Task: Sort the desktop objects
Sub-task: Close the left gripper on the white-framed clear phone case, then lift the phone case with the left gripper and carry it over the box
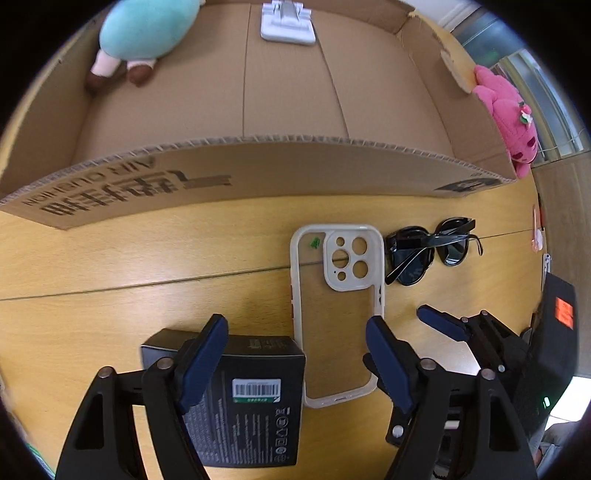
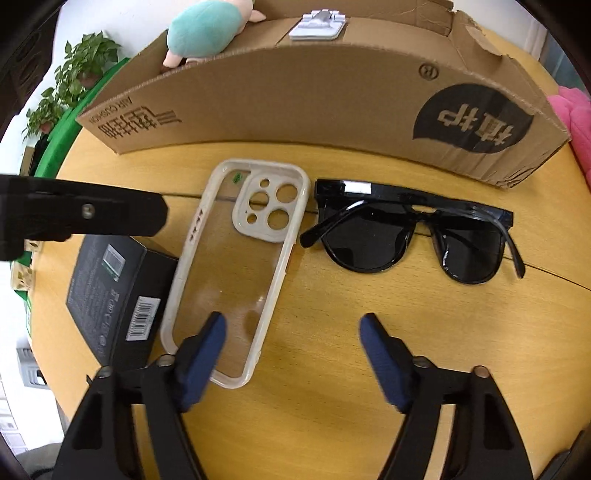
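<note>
Blue-padded black fingers of the left gripper (image 1: 295, 347) stand wide apart close to the lens, holding nothing; one pad overlaps the top of a black rectangular cardboard box with a white barcode label (image 1: 255, 398), though whether it touches the box cannot be told. That box lies on the light wooden tabletop (image 1: 110, 266), its right edge touching or just beside a clear phone case with a cream bumper and camera cut-outs (image 1: 336, 295), which lies flat with the cut-outs at its far end. Just to the right of the case sit folded black plastic sunglasses with dark lenses (image 1: 432, 251).

From the right wrist view, the right gripper (image 2: 291, 350) is likewise spread wide and empty, its left pad over the near end of the phone case, its right pad over bare tabletop near the sunglasses.

Beyond these items stands an open brown corrugated cardboard box with printed black lettering (image 1: 258, 173). Inside it lie a teal plush toy with brown feet (image 1: 144, 37) at the far left and a white plastic folding stand (image 1: 288, 26) at the far wall. A pink plush toy (image 1: 509, 114) rests against the box's right outer corner. Green potted plants (image 2: 70, 74) show beyond the table's left edge.
</note>
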A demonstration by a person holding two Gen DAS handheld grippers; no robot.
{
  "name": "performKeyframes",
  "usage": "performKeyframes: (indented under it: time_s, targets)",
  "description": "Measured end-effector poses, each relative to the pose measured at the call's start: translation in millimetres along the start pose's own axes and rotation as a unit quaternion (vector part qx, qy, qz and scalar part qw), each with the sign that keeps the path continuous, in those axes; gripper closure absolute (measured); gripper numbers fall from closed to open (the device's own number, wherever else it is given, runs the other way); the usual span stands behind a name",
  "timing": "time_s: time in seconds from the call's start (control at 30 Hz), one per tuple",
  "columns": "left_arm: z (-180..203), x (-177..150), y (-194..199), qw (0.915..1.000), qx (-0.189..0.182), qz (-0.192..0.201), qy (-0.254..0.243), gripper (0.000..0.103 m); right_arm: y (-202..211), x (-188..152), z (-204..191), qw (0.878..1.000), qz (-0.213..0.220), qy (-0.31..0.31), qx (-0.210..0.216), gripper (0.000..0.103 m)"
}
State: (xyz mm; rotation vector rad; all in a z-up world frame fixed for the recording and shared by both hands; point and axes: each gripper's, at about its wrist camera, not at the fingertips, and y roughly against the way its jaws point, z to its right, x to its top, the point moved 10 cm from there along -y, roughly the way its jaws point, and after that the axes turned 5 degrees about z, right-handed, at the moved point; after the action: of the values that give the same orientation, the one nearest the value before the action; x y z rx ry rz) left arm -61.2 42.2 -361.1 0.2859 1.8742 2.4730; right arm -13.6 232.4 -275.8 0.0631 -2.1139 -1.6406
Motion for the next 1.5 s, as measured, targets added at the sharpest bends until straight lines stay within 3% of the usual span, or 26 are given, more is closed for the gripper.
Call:
performKeyframes:
  time_s: [0.17, 0.27, 0.3, 0.37, 0.4, 0.47, 0.53, 0.9, 1.17, 1.27, 1.37, 1.5]
  targets:
    - [-3, -6, -16, 0.9997, 0.004, -0.021, 0.015, 0.062, 0, 0, -11, 0.999, 0.009, 0.037, -0.002, 0.037]
    - [1, -10, -21, 0.9996, 0.001, -0.026, 0.01, 0.068, 1, -2, -14, 0.998, 0.013, 0.061, -0.009, 0.046]
    - [1, -12, -24, 0.9995, 0.002, -0.029, 0.008, 0.076, 1, -2, -14, 0.998, 0.014, 0.066, -0.012, 0.048]
    - [2, -18, -31, 0.9991, 0.004, -0.04, 0.009, 0.095, 2, -3, -13, 0.996, 0.015, 0.08, -0.025, 0.061]
    - [1, -18, -32, 0.9993, 0.011, -0.036, 0.007, 0.096, 2, -2, -13, 0.996, 0.015, 0.083, -0.026, 0.066]
    - [1, -20, -36, 0.999, 0.014, -0.04, 0.012, 0.097, 3, -3, -15, 0.996, 0.012, 0.086, -0.017, 0.082]
    - [0, -21, -36, 0.9991, 0.018, -0.035, 0.014, 0.097, 3, -5, -20, 0.995, 0.006, 0.099, -0.017, 0.089]
    - [10, -20, -17, 0.9993, 0.037, -0.007, 0.001, 0.098, 17, -5, -17, 0.997, -0.004, 0.075, 0.01, 0.09]
    - [12, 4, 77, 0.9961, 0.038, 0.08, 0.004, 0.098, 84, 38, -32, 0.995, 0.063, 0.067, 0.041, 0.091]
    - [16, 14, 129, 0.9909, 0.04, 0.128, 0.003, 0.098, 122, 74, -47, 0.991, 0.107, 0.062, 0.045, 0.093]
    - [30, 37, 182, 0.9809, 0.044, 0.19, -0.006, 0.098, 153, 104, -71, 0.985, 0.15, 0.076, 0.038, 0.093]
    - [52, 65, 255, 0.963, 0.043, 0.265, -0.02, 0.098, 230, 148, -80, 0.97, 0.225, 0.087, 0.027, 0.093]
